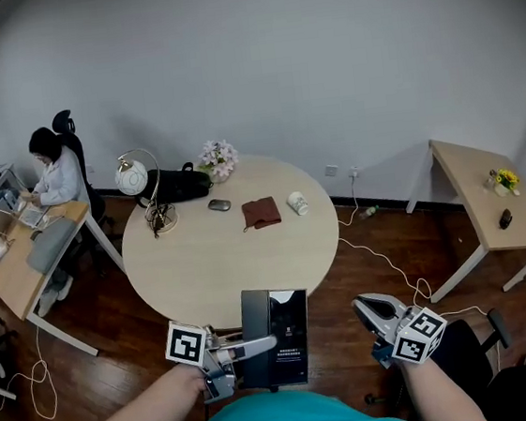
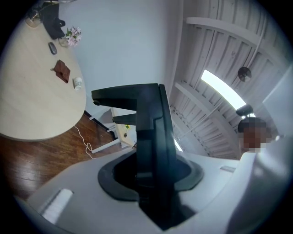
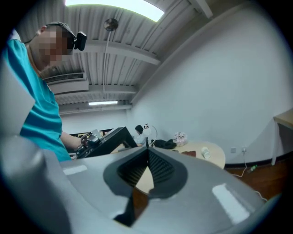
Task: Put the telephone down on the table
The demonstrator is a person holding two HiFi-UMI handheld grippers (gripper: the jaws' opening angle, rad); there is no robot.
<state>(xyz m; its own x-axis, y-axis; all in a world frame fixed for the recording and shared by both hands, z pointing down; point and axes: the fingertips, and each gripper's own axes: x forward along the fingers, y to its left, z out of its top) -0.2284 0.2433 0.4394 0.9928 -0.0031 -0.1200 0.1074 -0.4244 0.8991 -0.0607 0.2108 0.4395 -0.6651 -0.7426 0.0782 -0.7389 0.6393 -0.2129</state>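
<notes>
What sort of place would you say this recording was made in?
Most likely an office or shared workroom: a person sits in an office chair working at a desk, a round table stands mid-room, and a second desk stands near the wall.

Left gripper (image 1: 265,348) jaws clamped, right gripper (image 1: 363,307) jaws together — both level

1. From the head we look steeply down on the round surface (image 1: 230,256), left gripper (image 1: 271,347) and right gripper (image 1: 359,303) near the bottom edge.
2. Left gripper view: we sit close behind its jaws, rolled sideways.
3. Right gripper view: we face level; all views share the surface.
</notes>
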